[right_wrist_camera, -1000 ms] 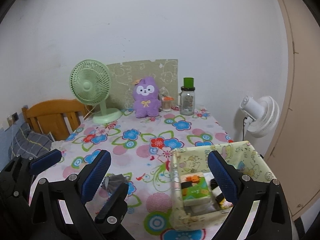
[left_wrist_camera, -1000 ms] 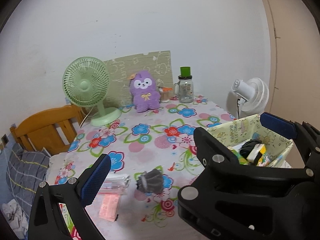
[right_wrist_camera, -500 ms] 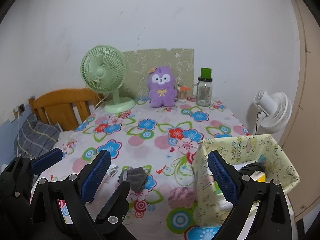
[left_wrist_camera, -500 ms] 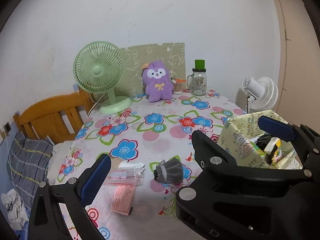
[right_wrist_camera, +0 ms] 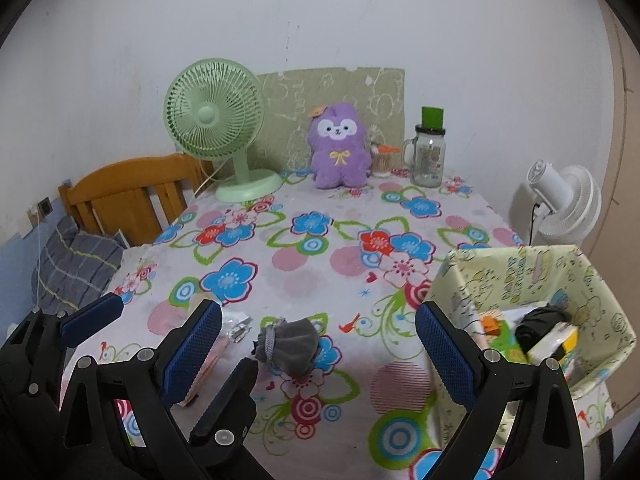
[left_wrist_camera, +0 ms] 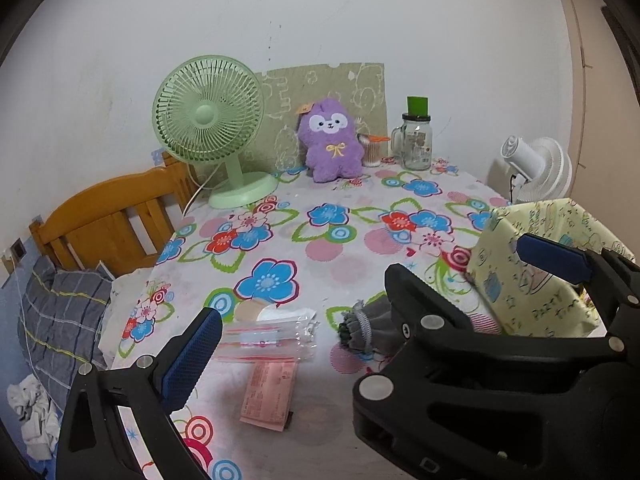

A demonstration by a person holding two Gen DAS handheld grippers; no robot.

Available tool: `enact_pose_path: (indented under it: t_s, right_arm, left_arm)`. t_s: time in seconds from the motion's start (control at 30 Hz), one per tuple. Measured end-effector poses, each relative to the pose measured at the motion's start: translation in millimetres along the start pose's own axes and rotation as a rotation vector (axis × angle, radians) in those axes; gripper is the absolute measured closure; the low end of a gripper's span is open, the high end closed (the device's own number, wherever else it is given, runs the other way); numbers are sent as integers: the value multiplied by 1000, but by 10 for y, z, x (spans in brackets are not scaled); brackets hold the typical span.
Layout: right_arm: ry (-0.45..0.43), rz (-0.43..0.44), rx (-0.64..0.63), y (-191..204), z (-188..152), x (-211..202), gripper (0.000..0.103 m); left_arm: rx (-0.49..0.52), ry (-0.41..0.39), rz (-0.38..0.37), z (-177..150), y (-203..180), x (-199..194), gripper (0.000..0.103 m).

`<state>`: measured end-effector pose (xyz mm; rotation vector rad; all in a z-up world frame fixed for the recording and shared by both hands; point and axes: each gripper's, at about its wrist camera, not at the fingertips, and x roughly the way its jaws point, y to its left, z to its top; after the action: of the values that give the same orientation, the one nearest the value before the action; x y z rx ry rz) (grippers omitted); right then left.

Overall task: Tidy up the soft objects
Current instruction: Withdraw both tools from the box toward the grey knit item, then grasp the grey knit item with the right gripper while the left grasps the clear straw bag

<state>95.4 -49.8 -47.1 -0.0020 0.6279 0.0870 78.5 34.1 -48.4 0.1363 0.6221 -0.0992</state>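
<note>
Both grippers hang over the flowered table [right_wrist_camera: 320, 264] with their jaws spread wide and nothing between them. In the right wrist view, the grey drawstring pouch [right_wrist_camera: 290, 345] lies low in the middle of the frame, inside the gap of the right gripper [right_wrist_camera: 318, 342] but nearer its left finger, not touched by either pad. In the left wrist view the same pouch [left_wrist_camera: 366, 330] sits at lower centre within the span of the left gripper [left_wrist_camera: 374, 300], half hidden behind the right gripper's dark frame. The yellow fabric bin [right_wrist_camera: 560, 264] stands at the lower right of the right wrist view, with packets and a black bundle inside. A purple plush toy [right_wrist_camera: 339, 147] sits upright at the far end, beside the green fan [right_wrist_camera: 214, 120].
</note>
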Motion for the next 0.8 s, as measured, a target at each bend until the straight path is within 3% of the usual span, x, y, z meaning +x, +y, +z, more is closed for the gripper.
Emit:
enact_pose_path:
  t_s: [0.8]
  right_arm:
    - [138,18,-22,185,-98,637,4]
  left_arm:
    - [-17,121,-17,-148,276,581,0]
